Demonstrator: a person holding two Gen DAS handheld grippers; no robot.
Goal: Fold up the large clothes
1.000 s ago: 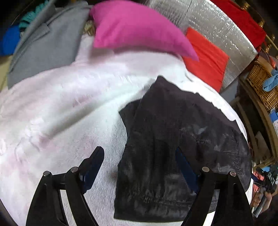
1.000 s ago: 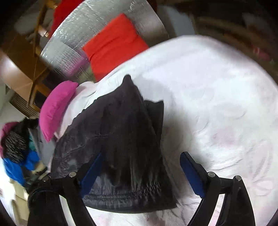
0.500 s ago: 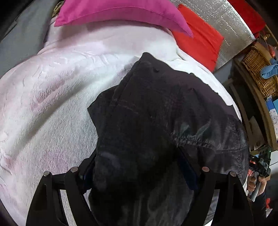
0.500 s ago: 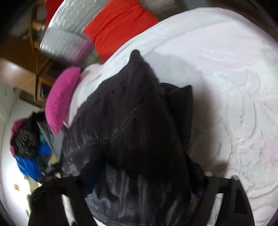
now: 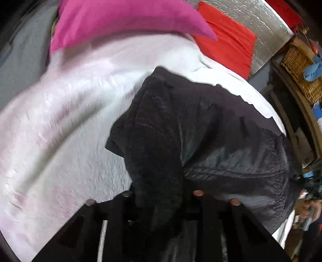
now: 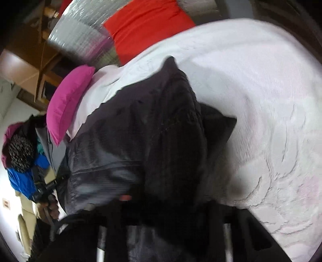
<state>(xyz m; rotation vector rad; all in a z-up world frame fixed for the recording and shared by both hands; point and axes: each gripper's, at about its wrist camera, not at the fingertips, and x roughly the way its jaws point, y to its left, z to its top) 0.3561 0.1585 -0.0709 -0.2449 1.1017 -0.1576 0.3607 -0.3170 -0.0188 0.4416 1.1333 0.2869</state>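
A black jacket (image 5: 201, 131) lies partly folded on the white bedspread (image 5: 70, 121). In the left wrist view my left gripper (image 5: 161, 197) is shut on the jacket's near edge, with cloth bunched between its fingers. In the right wrist view the same black jacket (image 6: 151, 131) fills the middle, and my right gripper (image 6: 167, 203) is shut on its near edge too. The fingertips of both grippers are hidden by the cloth. The other gripper and the hand holding it show at the frame edge in each view.
A pink pillow (image 5: 120, 18) and a red cushion (image 5: 227, 42) lie at the head of the bed against a silver quilted headboard (image 5: 267, 28). A grey garment (image 5: 20, 54) lies at far left. A wicker basket (image 5: 299, 66) stands at right. A clothes pile (image 6: 20, 153) is at left.
Both grippers moved forward onto the jacket's near edge and closed from wide open to shut on the cloth. The jacket's edge is now bunched and lifted.
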